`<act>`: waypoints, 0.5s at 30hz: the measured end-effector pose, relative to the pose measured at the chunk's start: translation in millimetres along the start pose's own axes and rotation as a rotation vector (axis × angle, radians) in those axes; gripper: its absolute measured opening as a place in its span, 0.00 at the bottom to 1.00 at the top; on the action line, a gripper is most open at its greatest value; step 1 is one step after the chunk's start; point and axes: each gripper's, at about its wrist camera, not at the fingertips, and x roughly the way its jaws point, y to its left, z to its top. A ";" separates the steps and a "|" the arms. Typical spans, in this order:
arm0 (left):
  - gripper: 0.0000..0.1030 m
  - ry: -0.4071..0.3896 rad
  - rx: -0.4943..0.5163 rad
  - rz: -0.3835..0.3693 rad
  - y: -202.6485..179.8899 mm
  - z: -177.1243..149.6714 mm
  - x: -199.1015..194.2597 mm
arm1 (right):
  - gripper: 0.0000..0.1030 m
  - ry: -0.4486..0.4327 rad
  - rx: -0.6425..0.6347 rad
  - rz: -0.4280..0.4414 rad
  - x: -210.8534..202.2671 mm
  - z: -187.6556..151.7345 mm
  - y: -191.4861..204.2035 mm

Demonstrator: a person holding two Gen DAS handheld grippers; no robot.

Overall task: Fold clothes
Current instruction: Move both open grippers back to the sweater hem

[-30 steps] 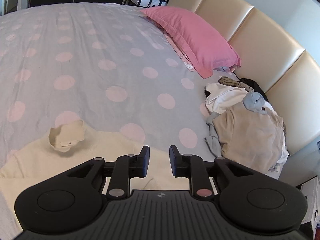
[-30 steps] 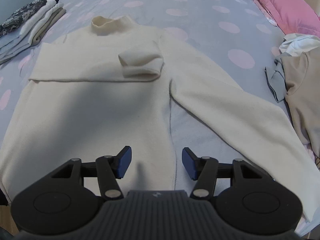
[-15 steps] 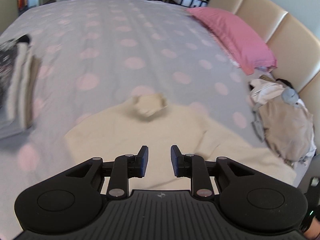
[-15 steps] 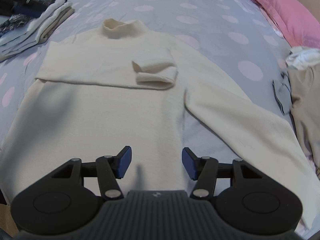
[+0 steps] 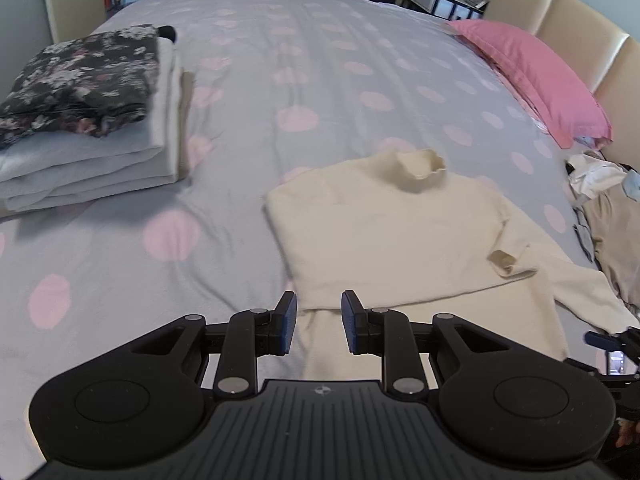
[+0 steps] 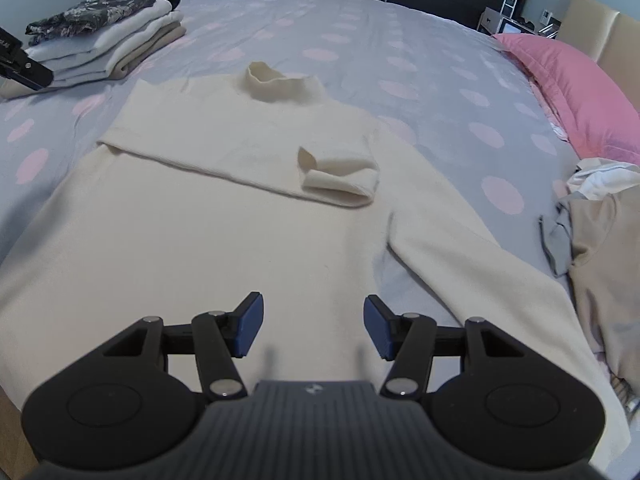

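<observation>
A cream turtleneck sweater (image 6: 208, 216) lies flat on the bed, collar away from me. Its left sleeve is folded across the chest, cuff (image 6: 340, 178) near the middle. Its right sleeve (image 6: 480, 272) stretches out to the right. In the left wrist view the sweater (image 5: 392, 232) lies ahead and to the right. My left gripper (image 5: 318, 322) is open and empty above the sweater's left edge. My right gripper (image 6: 314, 326) is open and empty above the sweater's lower body.
A stack of folded clothes (image 5: 84, 120) with a dark floral piece on top sits at the left, also in the right wrist view (image 6: 100, 36). A pile of unfolded clothes (image 6: 600, 240) lies at the right. A pink pillow (image 5: 536, 76) rests by the headboard.
The left gripper has swung left and pulled back, bringing the folded stack into view. The right gripper has drawn back slightly and tilted up. Both stay open and empty.
</observation>
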 end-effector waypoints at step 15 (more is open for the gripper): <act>0.26 0.040 0.055 0.012 13.6 -6.6 26.0 | 0.57 0.032 -0.084 -0.020 -11.6 83.9 -23.1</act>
